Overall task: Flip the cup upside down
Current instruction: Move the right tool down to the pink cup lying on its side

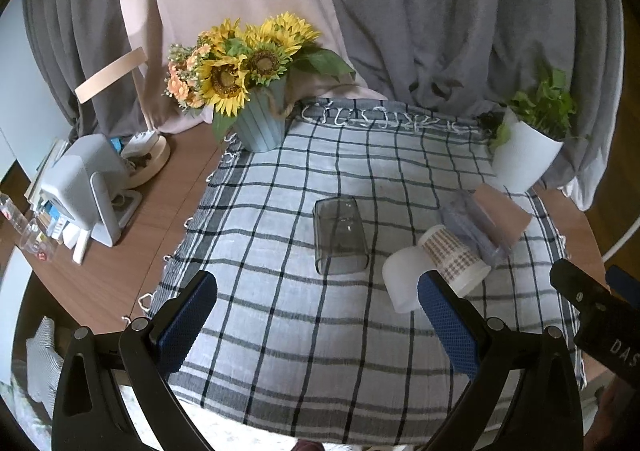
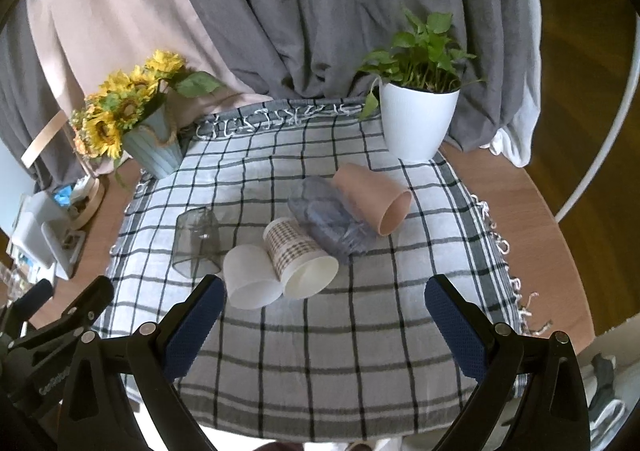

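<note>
Several cups are on the checked cloth [image 1: 280,331] [image 2: 320,351]. A smoky glass cup [image 1: 339,236] [image 2: 197,243] stands upside down at the left. A plain white paper cup [image 1: 402,279] [image 2: 250,277], a patterned paper cup [image 1: 456,257] [image 2: 298,255], a bluish clear plastic cup [image 1: 472,227] [image 2: 330,219] and a pink cup [image 1: 502,217] [image 2: 374,197] lie on their sides in a row. My left gripper [image 1: 318,301] is open and empty above the near cloth. My right gripper [image 2: 324,309] is open and empty, just in front of the paper cups.
A sunflower vase [image 1: 260,123] [image 2: 154,147] stands at the cloth's far left corner, a white plant pot [image 1: 524,155] [image 2: 418,123] at the far right. Clutter and a lamp base [image 1: 148,163] sit on the wooden table at left. Curtains hang behind.
</note>
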Tool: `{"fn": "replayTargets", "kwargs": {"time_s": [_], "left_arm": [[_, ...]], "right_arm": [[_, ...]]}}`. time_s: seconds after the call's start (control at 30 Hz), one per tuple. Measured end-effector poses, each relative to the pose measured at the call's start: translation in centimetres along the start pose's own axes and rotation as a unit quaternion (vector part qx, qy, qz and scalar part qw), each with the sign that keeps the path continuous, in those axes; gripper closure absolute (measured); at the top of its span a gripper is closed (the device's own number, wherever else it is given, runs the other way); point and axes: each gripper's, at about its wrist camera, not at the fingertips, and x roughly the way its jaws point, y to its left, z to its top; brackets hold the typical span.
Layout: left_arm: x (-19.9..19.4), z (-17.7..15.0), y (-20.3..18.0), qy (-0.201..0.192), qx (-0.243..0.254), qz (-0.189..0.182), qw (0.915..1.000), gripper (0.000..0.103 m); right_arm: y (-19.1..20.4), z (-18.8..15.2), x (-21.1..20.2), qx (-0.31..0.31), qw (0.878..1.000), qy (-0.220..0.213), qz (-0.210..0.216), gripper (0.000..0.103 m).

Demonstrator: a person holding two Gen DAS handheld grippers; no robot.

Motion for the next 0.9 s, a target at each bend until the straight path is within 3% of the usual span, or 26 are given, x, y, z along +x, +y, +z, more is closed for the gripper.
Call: {"fn": "replayTargets", "kwargs": {"time_s": [0.23, 0.57, 0.9], "left_arm": [[3.5, 2.4, -0.6, 0.028, -0.017, 0.015, 0.9993, 0.000], [7.9, 5.5, -2.3, 0.066, -0.036, 0.014, 0.9971, 0.000], [11.1, 8.4, -6.4, 0.083, -0.020, 0.011, 0.9963, 0.000]], "right_arm": [[0.0, 3.3, 3.8, -0.029, 0.999, 0.030, 0.005, 0.002], [0.3, 8.1, 10.5, -0.086, 0.989, 0.115, 0.024, 0.009], [-0.6, 11.7, 15.2, -0.125, 0.978, 0.164, 0.011, 0.015]]}}
